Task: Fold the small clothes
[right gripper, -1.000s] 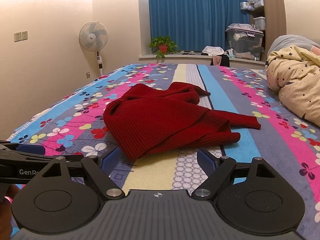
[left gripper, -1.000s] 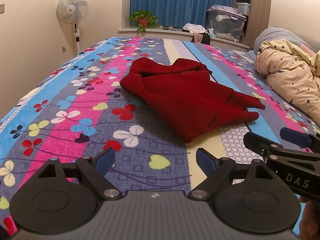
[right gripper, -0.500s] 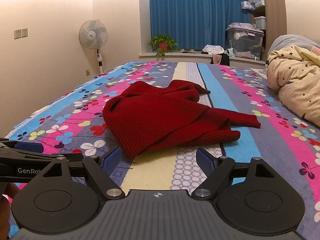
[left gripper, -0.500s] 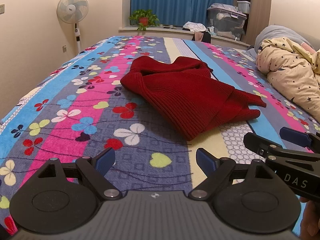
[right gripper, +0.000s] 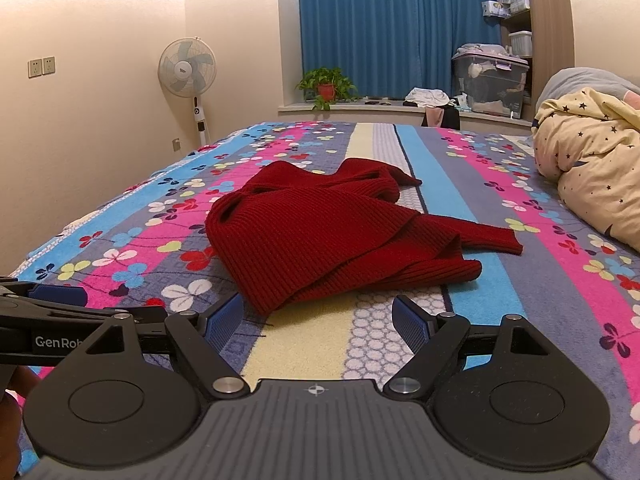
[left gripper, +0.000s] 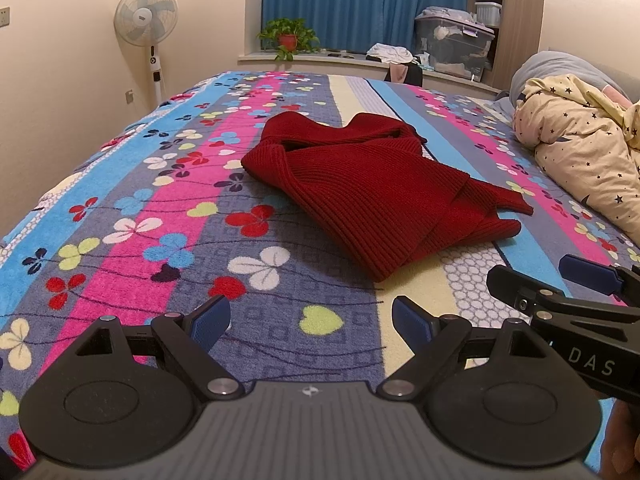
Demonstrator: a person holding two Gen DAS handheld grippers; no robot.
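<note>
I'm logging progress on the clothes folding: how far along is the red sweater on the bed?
Done: nothing tidy yet. The dark red ribbed knit sweater lies crumpled on the striped floral bedspread, one sleeve sticking out to the side. In hand: nothing. The left hand-held gripper and right hand-held gripper are both open, short of the sweater. Left: spreading it flat, folding the sleeves in, folding the body.

Red sweater [left gripper: 372, 196], mid-frame: ribbed knit cloth, matt. Bedspread [left gripper: 132, 216] under it: fuzzy plush cloth, flower print. Left gripper [left gripper: 310, 322] and right gripper [right gripper: 318, 320], bottom of frame: matt black plastic with shiny metal pivot pins and blue ridged pads. Star-print quilt [right gripper: 592, 176], right edge: soft matt cloth. Curtain [right gripper: 384, 28], top centre: blue pleated fabric.
</note>
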